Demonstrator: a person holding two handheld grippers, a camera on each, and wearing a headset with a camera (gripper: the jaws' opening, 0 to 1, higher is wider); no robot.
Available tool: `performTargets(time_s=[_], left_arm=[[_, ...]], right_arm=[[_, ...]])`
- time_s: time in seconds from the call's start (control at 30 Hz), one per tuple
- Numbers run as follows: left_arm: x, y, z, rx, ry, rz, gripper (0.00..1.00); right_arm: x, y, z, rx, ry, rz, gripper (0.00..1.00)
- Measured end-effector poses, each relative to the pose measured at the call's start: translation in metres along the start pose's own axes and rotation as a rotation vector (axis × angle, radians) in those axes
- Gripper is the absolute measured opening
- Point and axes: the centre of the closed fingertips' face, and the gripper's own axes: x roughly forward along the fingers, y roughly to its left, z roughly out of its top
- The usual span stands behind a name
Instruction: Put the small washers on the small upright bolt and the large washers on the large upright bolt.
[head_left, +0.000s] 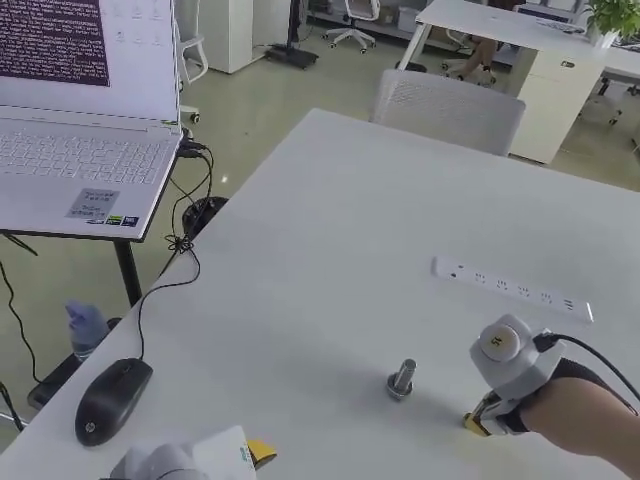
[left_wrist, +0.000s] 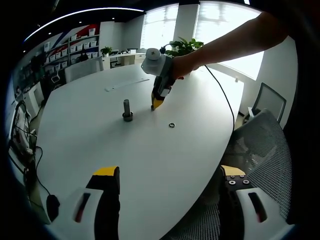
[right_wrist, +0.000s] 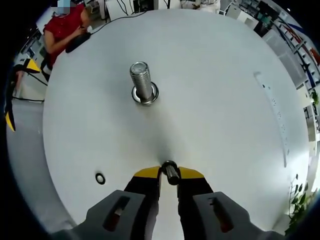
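Observation:
The large upright bolt (right_wrist: 143, 82) stands on the white table (right_wrist: 215, 90) with a washer ring around its base; it is also the bolt (head_left: 401, 380) and the bolt (left_wrist: 127, 111). My right gripper (right_wrist: 170, 173) is shut on a small bolt (right_wrist: 171, 174), held down at the tabletop just in front of the large bolt. That right gripper (head_left: 478, 424) is to the right of the bolt, and my right gripper (left_wrist: 156, 104) has its tip on the table. A small washer (right_wrist: 100, 178) lies loose nearby, the same washer (left_wrist: 171, 124). My left gripper (left_wrist: 169, 172) is open over the table edge, holding nothing.
A white power strip (head_left: 512, 289) lies beyond the bolt. A black mouse (head_left: 112, 398) sits at the near left corner, with cables running to a laptop (head_left: 80, 160) on a side stand. Mesh chairs (left_wrist: 270, 140) stand by the table edge.

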Motion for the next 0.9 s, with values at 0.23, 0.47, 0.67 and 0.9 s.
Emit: performTargets(time_s=[0.23, 0.47, 0.67, 0.9], left_arm=[[-0.0014, 0.0000, -0.0011, 0.003, 0.000, 0.004, 0.81], [-0.0039, 0.0046, -0.0004, 0.006, 0.000, 0.015, 0.81], [-0.0039, 0.0033, -0.0017, 0.005, 0.003, 0.010, 0.81], [-0.0037, 0.0024, -0.0008, 0.006, 0.000, 0.008, 0.81]], right_arm=[[-0.0002, 0.0008, -0.0002, 0.003, 0.005, -0.002, 0.14], [0.0000, 0.0001, -0.0003, -0.015, 0.007, -0.003, 0.14], [-0.0002, -0.0003, -0.0003, -0.010, -0.002, 0.002, 0.23], [-0.0010, -0.0017, -0.0001, -0.023, 0.002, 0.003, 0.28]])
